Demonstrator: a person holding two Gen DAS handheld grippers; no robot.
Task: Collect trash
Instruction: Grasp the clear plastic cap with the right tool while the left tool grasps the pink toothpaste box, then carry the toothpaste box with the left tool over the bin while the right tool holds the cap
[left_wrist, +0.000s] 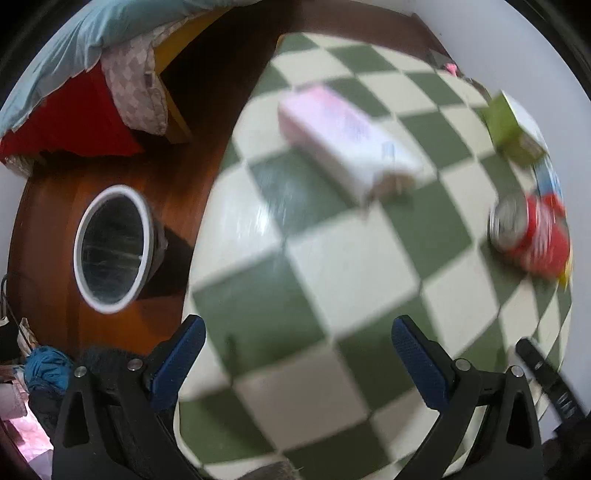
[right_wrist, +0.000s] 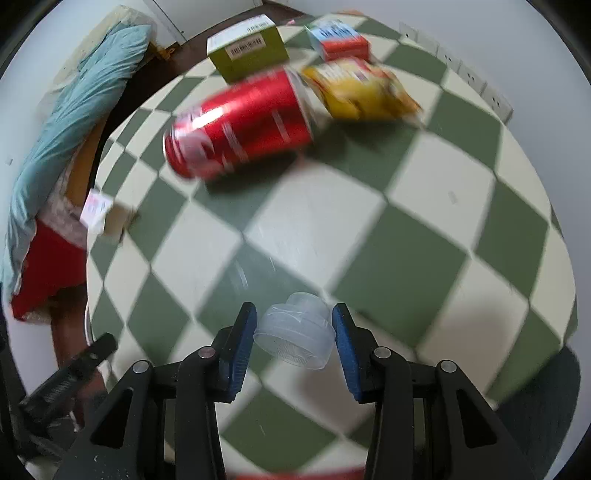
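Gripping clear cap (right_wrist: 293, 334), left gripper (left_wrist: 297, 365) empty

red can (right_wrist: 240, 125), green-cream checked tablecloth (right_wrist: 424, 236)

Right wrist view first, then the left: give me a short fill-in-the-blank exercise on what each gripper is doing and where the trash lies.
1. The right gripper is shut on a clear plastic ____.
2. The left gripper has its fingers ____, with nothing between them.
3. The red can lies on its ____ on the checkered table.
4. The white-rimmed bin stands on the ____ beside the table.

Missing words: cap; open; side; floor
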